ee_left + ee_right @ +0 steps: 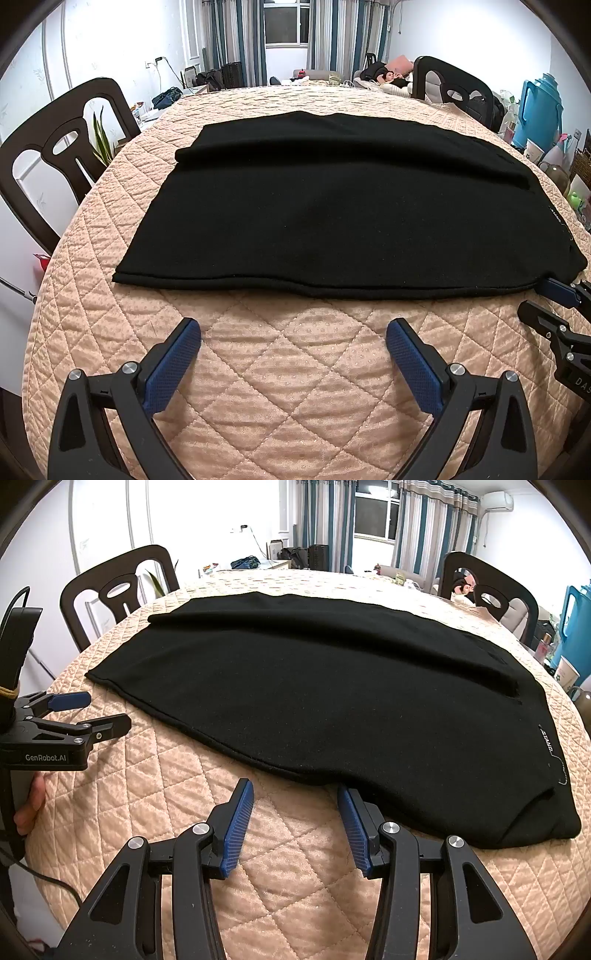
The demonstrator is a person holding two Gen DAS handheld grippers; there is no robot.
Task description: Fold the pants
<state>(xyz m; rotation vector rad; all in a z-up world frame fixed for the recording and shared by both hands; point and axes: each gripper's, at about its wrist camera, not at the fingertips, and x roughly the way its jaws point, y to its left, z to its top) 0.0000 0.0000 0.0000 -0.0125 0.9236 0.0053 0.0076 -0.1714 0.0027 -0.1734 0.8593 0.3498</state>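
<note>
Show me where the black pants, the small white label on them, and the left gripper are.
black pants (332,214), left wrist view, middle of the cloth.
white label (547,743), right wrist view, on the printed strip.
left gripper (293,345), left wrist view, midway between its open fingers.

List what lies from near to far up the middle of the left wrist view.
Left gripper with its fingers spread wide → bare quilted table cover → black pants laid flat → more quilted cover past them → striped curtains and window at the far wall.
</note>
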